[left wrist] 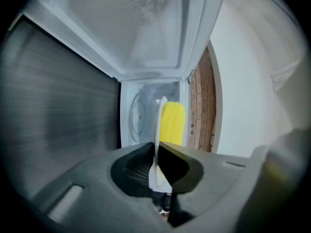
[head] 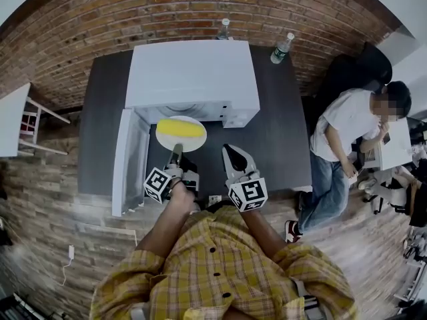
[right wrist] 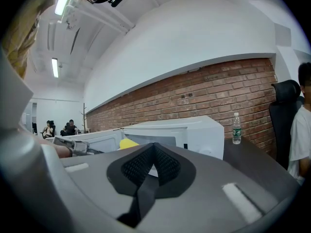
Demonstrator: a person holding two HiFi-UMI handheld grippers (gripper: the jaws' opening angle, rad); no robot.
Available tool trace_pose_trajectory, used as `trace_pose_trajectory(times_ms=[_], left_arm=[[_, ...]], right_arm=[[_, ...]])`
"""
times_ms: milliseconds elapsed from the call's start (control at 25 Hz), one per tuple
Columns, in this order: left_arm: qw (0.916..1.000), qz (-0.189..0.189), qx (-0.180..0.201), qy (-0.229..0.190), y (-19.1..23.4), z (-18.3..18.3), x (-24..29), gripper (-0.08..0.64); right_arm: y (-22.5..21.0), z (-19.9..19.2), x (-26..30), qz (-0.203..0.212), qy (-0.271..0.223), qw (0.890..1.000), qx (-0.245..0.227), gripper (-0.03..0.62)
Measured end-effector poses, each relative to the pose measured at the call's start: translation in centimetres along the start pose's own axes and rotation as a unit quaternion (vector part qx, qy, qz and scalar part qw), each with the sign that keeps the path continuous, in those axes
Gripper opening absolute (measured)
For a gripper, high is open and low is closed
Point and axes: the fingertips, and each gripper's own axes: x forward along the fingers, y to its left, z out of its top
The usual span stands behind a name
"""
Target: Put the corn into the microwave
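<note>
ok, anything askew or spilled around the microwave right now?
Nothing stands out. The corn lies whole on its plate, held at the rim by the left gripper; the microwave door hangs open, nothing spilled.

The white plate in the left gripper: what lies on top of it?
A yellow corn cob lies on the white plate, whose rim the left gripper clamps. The cob covers the plate's middle, so that part cannot be seen. Nothing else shows on it.

Office; brick wall [head: 167,5], black office chair [head: 363,65], ceiling strip lights [right wrist: 55,67], seated people [right wrist: 70,126]
</note>
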Motion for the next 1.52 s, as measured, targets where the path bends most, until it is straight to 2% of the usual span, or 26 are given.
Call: trace_pose_trajectory(times_ms=[760,1280,1520], left_arm=[[0.9984,0.020,0.009,-0.052,3.6,2.2,6.3,0.023],[0.9965,0.053,0.015,-0.063,6.3,3.3,9.5,0.029],[0.9956,0.064,0.000,-0.068,7.4,3.7,10.2,0.034]], right_arm=[[-1.5,-0.2,1.4,0.005,0.006,1.000,0.009,0.006],[-2.6,-0.4,1.9,0.009,0.010,1.000,0.005,0.006],[-2.8,-0.6,2.1,0.012,0.016,1.000,0.004,0.006]])
